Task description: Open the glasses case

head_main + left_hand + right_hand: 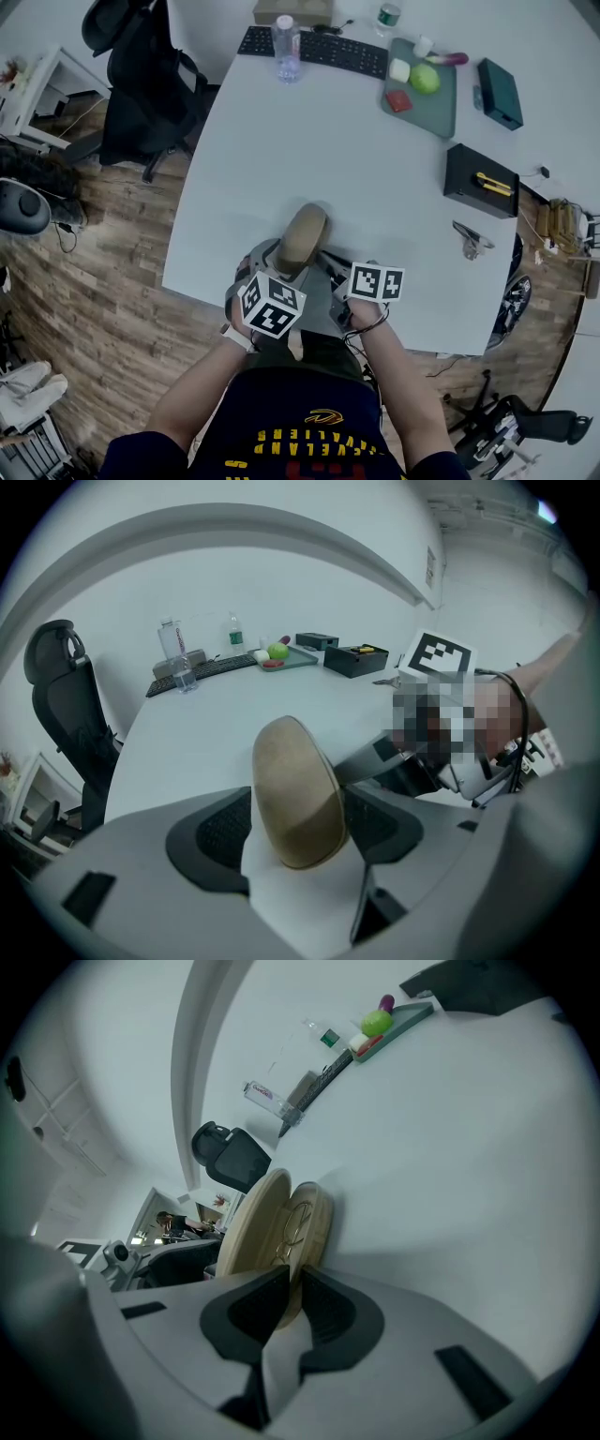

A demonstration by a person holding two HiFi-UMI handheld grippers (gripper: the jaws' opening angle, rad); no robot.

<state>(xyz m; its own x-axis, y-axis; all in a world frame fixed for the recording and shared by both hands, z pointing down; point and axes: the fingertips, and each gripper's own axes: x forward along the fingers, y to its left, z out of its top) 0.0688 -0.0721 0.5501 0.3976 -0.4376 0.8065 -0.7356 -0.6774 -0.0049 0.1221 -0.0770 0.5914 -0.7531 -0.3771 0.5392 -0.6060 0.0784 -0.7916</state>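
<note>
**Case cracked open, not yet wide**

Case [281, 1232] sits at the near edge of the counter [356, 178], between both tools. Left hand-held gripper [295, 832] is clamped across its body. Right hand-held gripper [291, 1302] is pinched almost together on one shell's rim. Shells stand in a narrow V, with glasses [292, 1225] showing inside.

Judgement: opening is begun; swinging the lid wide remains.

Counter is white. Keyboard [314, 47], bottle [286, 47], tray [436, 112] of toy food and black box [480, 180] lie on its far side, well apart from the case. Wood floor [103, 272], black chair [141, 84] at left
</note>
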